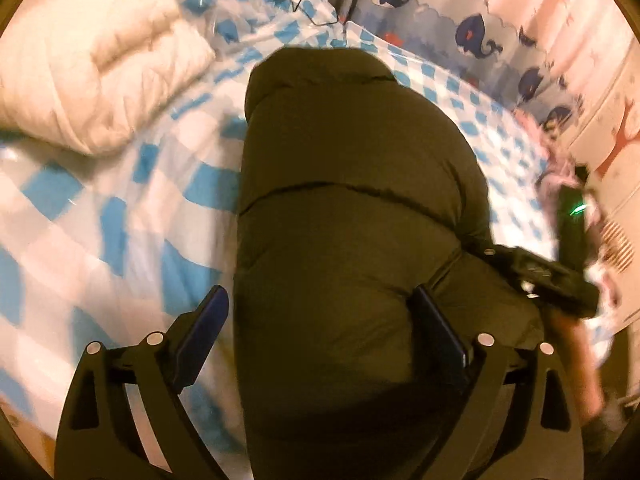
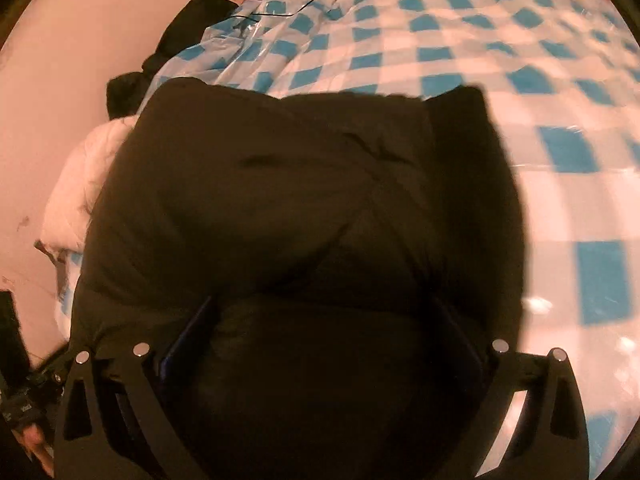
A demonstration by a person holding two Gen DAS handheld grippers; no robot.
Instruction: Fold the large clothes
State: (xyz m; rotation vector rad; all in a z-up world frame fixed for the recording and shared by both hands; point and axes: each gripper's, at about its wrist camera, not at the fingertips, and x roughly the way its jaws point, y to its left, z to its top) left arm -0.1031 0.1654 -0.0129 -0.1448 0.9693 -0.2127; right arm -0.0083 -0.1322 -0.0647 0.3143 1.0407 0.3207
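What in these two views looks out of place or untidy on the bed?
Nothing looks damaged or spilled. The dark puffer jacket lies in a bulky heap on the checked sheet, not flat. A white padded garment is bunched at the bed's edge, and a thin black cable trails across the sheet.

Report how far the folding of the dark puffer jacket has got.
Done: the dark puffer jacket lies in a compact bundle on the checked sheet. In hand: the left gripper stands open around its near end; the right gripper's grip is unclear. Left: the white jacket looks unfolded.
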